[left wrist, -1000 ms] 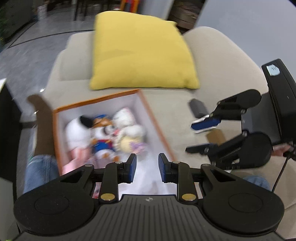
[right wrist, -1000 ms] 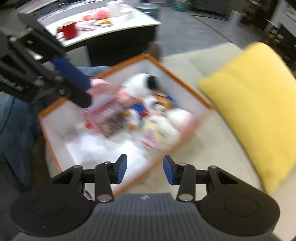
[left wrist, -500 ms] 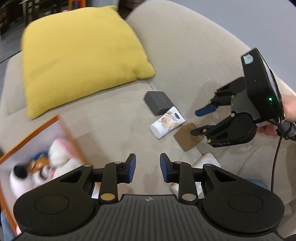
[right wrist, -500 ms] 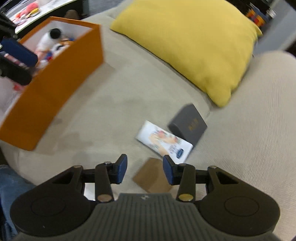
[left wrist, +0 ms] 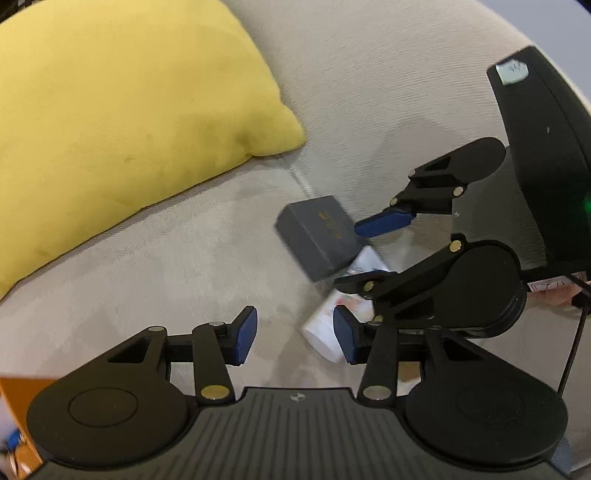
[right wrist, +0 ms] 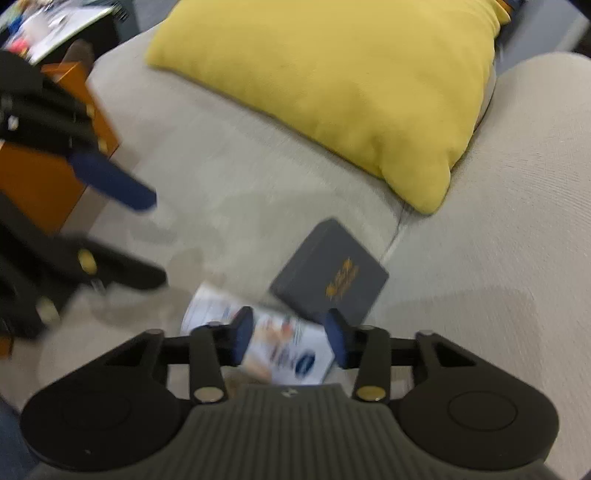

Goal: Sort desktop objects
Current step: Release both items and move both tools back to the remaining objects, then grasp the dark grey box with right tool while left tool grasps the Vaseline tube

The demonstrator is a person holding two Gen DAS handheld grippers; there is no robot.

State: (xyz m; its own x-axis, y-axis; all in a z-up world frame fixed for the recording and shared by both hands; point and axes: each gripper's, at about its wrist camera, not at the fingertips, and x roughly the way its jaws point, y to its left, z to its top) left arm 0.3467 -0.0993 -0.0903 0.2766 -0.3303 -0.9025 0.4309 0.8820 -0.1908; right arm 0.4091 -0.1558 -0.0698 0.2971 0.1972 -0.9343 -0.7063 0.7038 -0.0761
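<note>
A dark grey box with gold print (left wrist: 320, 232) (right wrist: 330, 279) lies on the beige sofa seat. A white printed tube (left wrist: 334, 321) (right wrist: 284, 354) lies beside it. My left gripper (left wrist: 294, 335) is open and empty, just left of the tube. My right gripper (right wrist: 289, 341) is open and hovers over the tube, with the grey box just beyond its right finger; it shows in the left wrist view (left wrist: 376, 251), spread around the box corner and tube. The left gripper appears blurred at the left of the right wrist view (right wrist: 147, 236).
A large yellow cushion (left wrist: 110, 122) (right wrist: 343, 81) leans on the sofa back behind the objects. An orange storage box (right wrist: 48, 177) (left wrist: 14, 413) stands at the left. The sofa armrest (right wrist: 517, 184) rises on the right. A cluttered table (right wrist: 51, 22) is far left.
Both grippers swung away from the orange toy box toward the grey box and tube. The right gripper dropped close over the tube. Both sets of jaws widened.
</note>
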